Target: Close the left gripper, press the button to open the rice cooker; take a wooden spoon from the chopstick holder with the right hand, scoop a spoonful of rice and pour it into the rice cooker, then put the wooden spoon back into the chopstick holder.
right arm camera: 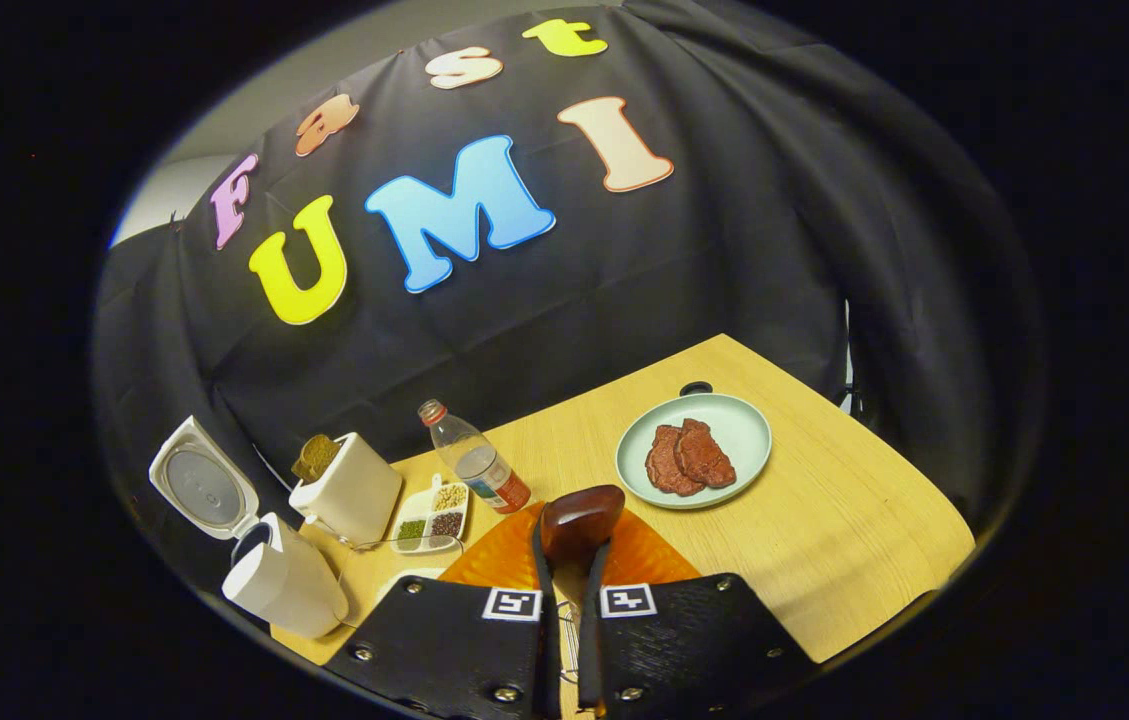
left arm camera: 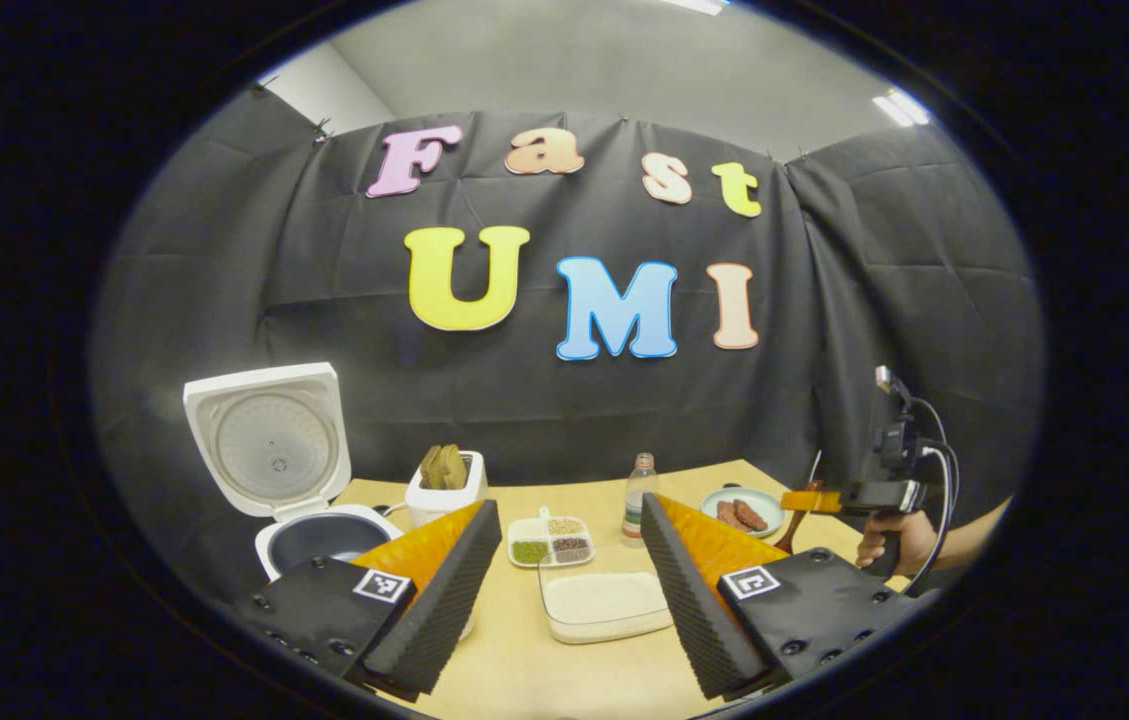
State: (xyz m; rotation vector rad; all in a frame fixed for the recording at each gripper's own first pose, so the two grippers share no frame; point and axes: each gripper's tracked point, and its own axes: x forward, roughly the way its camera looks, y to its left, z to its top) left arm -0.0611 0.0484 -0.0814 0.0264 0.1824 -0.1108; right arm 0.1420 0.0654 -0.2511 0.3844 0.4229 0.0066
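Note:
The white rice cooker point(left arm camera: 319, 535) stands at the table's left with its lid point(left arm camera: 269, 440) swung up and the dark inner pot showing. Beside it is the white chopstick holder point(left arm camera: 444, 492) with wooden utensils in it. A clear tray of rice point(left arm camera: 604, 605) lies between my left gripper's point(left arm camera: 569, 505) open fingers, lower down on the table. My right gripper point(right arm camera: 569, 560) is shut on the wooden spoon point(right arm camera: 579, 520), whose dark bowl sticks out past the fingertips. In the left gripper view a hand holds that right gripper point(left arm camera: 809, 500) at the right, above the table. The cooker point(right arm camera: 284, 585) and holder point(right arm camera: 349, 490) sit far to its left.
A divided dish of beans point(left arm camera: 552, 540), a plastic bottle point(left arm camera: 637, 497) and a pale green plate with meat slices point(left arm camera: 742, 512) stand mid-table. In the right gripper view the bottle point(right arm camera: 474, 460) and plate point(right arm camera: 694, 450) lie ahead of the spoon. The black cloth wall backs the table.

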